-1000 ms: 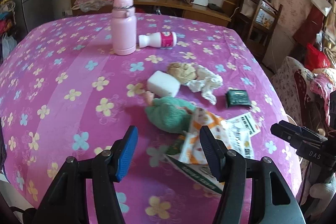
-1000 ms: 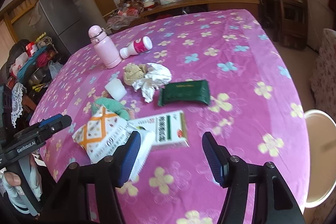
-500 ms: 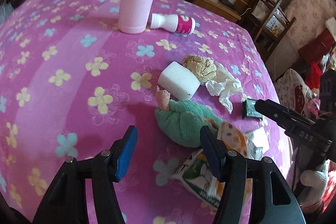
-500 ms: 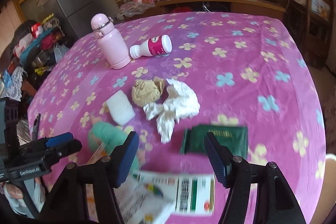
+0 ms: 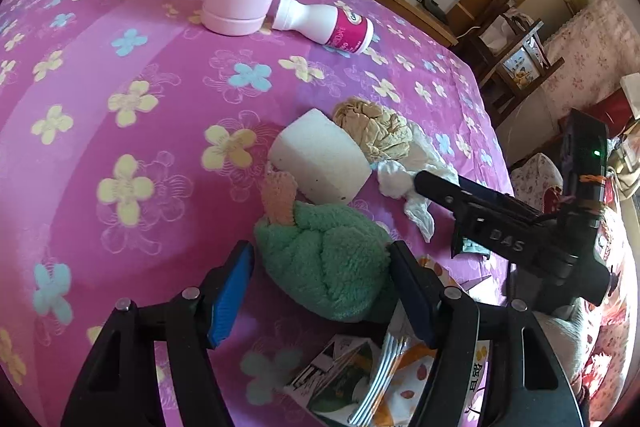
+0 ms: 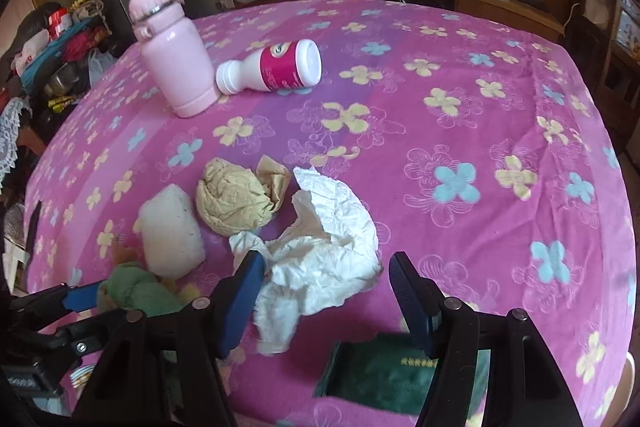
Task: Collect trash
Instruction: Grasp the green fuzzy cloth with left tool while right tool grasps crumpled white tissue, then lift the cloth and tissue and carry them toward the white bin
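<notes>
Trash lies in a loose cluster on the pink flowered tablecloth (image 5: 132, 75).

Left wrist view: my left gripper (image 5: 320, 297) has just been widening its jaws, and they now straddle the green fuzzy cloth (image 5: 324, 267) without the pads pressing on it. The white sponge block (image 5: 320, 163) touches that cloth on its far side, so I should come straight down and close only on the cloth. A printed wrapper (image 5: 376, 383) lies under my right finger and could be caught with it.

Right wrist view: my right gripper (image 6: 324, 301) stands open over the crumpled white tissue (image 6: 320, 255), nothing gripped. The tan paper wad (image 6: 234, 199) touches the tissue; the dark green packet (image 6: 380, 371) lies just below. The upright pink flask (image 6: 172, 59) and the toppled white bottle (image 6: 272, 67) stand well apart, no obstruction.
</notes>
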